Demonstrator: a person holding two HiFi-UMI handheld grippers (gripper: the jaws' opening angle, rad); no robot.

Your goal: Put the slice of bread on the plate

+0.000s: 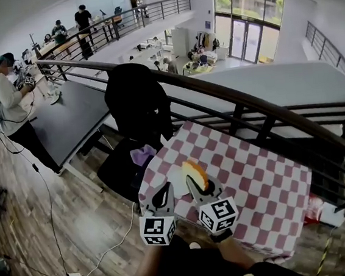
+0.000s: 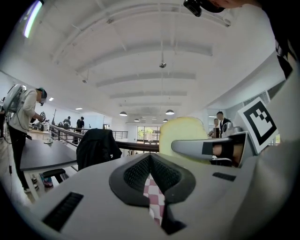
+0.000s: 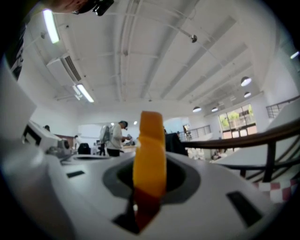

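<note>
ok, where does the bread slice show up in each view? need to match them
Head view: slice of bread just below centre, upright in the right claw, over the checkered table.
Left gripper view: right of centre, pale face showing, behind the right claw.
Right gripper view: dead centre, edge-on, clamped between that claw's jaws.
Shared landmark: the dark handrail.

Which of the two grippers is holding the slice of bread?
The right gripper: its jaws pinch the slice of bread upright, edge on. The left gripper beside it has closed jaws with nothing between them.
</note>
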